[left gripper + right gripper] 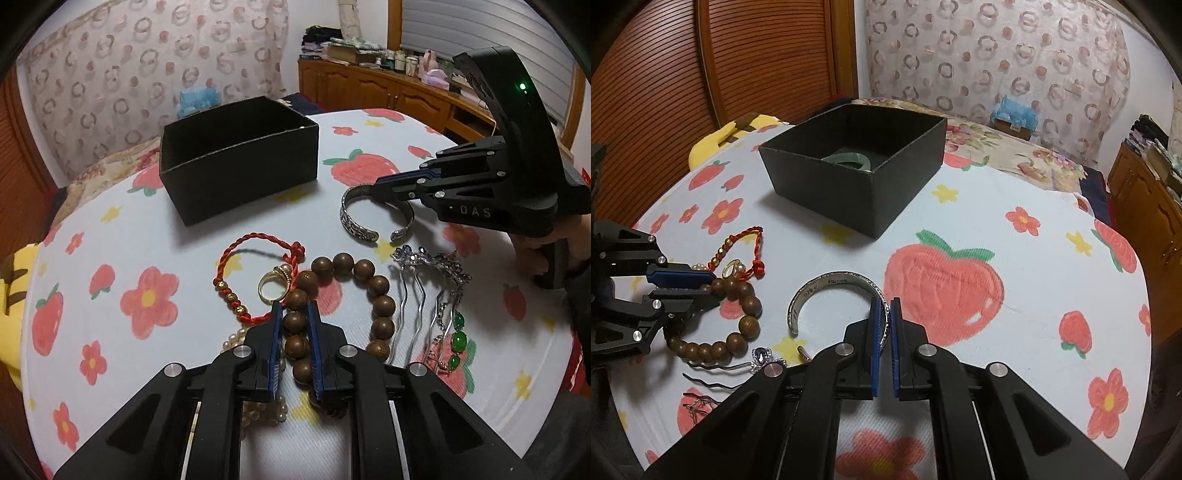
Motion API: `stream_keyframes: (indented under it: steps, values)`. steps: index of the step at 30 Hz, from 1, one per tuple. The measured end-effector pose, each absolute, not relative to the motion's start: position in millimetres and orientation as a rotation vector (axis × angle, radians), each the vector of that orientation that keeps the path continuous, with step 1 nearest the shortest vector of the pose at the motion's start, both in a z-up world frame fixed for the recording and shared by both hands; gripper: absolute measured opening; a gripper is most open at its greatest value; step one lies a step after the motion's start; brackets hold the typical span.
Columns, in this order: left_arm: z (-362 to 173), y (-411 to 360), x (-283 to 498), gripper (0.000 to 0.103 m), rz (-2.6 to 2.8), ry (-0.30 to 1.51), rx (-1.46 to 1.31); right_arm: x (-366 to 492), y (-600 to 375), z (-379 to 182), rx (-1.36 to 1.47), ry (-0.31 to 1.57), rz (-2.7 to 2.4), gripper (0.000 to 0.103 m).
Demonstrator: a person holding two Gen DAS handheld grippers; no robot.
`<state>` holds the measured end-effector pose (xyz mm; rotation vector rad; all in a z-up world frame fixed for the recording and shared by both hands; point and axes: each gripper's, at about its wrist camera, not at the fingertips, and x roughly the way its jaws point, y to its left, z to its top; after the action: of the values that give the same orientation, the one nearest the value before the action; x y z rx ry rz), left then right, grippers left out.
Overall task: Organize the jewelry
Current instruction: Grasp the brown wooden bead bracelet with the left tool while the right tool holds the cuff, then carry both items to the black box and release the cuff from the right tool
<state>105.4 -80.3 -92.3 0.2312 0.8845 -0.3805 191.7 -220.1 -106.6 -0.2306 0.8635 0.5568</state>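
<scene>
Both grippers are clamping jewelry: your left gripper [295, 314] is pinching the wooden bead bracelet [343, 306], your right gripper [885, 314] the silver cuff [834, 295]. From the right gripper, the black box [857, 170] is sitting straight up-frame, nearer than from the left.

Bangle [851, 158] in box [827, 192]; cuff [827, 284] right of bead bracelet [738, 321].

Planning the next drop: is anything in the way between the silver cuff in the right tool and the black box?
Nothing visible: only bare tablecloth lies between the silver cuff and the open black box.
</scene>
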Motion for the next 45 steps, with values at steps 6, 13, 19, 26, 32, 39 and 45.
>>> stream_keyframes:
  steps: [6, 13, 19, 26, 32, 39, 45]
  values:
    - [-73.8, -74.8, 95.7, 0.012, -0.388, 0.806, 0.171, 190.5, -217.8, -107.6, -0.235, 0.866, 0.554, 0.007]
    - [-47.4, -70.5, 80.7, 0.012, -0.401, 0.710, 0.146, 189.4, -214.9, -108.2, -0.264, 0.859, 0.547, 0.007]
    - [-33.6, -62.8, 69.8, 0.012, -0.382, 0.623, 0.148, 183.9, -211.7, -103.2, -0.261, 0.853, 0.502, 0.006]
    - [-22.5, -50.8, 65.4, 0.012, -0.349, 0.585, 0.129, 155.6, -209.3, -72.8, -0.254, 0.754, 0.475, 0.006]
    - [-3.6, -40.9, 63.2, 0.012, -0.340, 0.548, 0.118, 152.2, -204.6, -40.3, -0.269, 0.691, 0.478, 0.006]
    - [13.4, -28.3, 73.0, 0.012, -0.315, 0.526, 0.095, 167.1, -191.0, -20.1, -0.285, 0.650, 0.471, 0.006]
    - [24.0, -27.4, 84.2, 0.012, -0.294, 0.500, 0.115, 196.4, -178.0, -17.4, -0.279, 0.648, 0.446, 0.006]
